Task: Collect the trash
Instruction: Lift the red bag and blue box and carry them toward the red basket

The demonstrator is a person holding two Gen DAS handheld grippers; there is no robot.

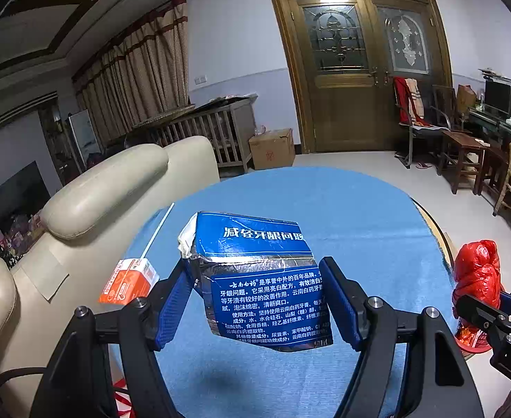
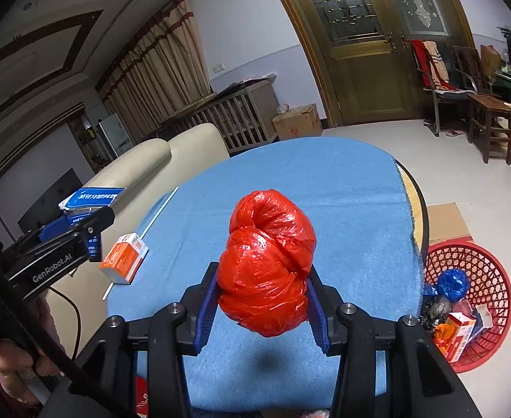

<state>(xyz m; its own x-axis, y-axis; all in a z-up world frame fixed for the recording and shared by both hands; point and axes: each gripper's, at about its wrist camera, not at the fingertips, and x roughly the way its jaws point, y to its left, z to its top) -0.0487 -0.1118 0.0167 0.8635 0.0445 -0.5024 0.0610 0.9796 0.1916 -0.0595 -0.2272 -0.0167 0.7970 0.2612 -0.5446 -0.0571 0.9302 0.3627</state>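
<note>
A crushed blue box [image 1: 262, 278] is held up above the blue table. A red bag [image 2: 267, 261], tied in a ball, is held up too. A small orange box [image 2: 124, 257] and a white straw [image 2: 157, 214] lie on the table.

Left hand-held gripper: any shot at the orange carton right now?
Probably not yet: the left hand-held gripper is shut on the blue toothpaste box, so its jaws are occupied. The orange carton lies unobstructed beside it.
</note>
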